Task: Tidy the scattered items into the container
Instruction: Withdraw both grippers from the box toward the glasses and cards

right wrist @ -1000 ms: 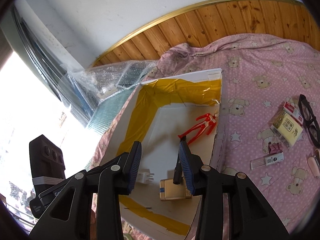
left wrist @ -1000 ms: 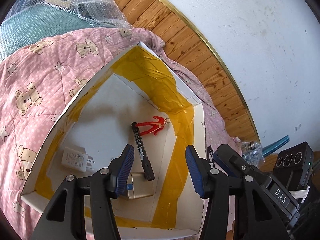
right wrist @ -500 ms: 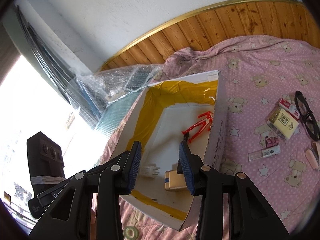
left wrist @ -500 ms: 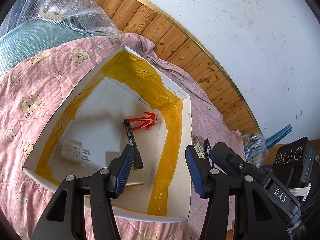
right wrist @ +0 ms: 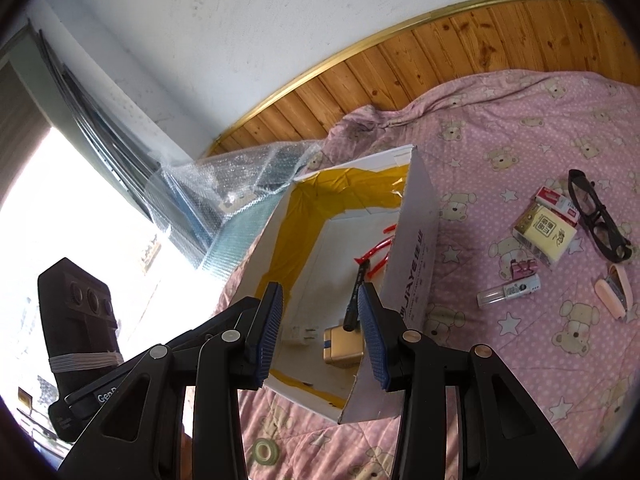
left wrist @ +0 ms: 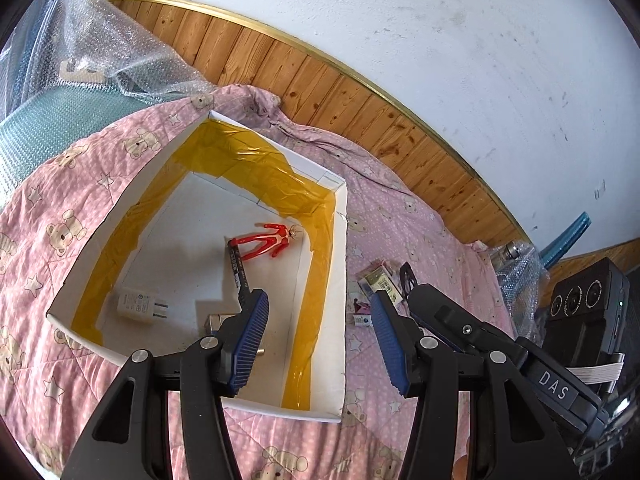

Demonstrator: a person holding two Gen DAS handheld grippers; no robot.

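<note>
Both the left gripper (left wrist: 318, 338) and right gripper (right wrist: 320, 330) hang empty, fingers apart. The box (left wrist: 338, 280) (yellow-taped inside) holds a black marker (left wrist: 239, 270).

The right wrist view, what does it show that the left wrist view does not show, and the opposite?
Only the right wrist view shows the pink case, the tape roll and the printed outer wall of the box. Only the left wrist view shows the whole red figure and the full white charger. Both show the black marker, the gold box and the black glasses.
</note>
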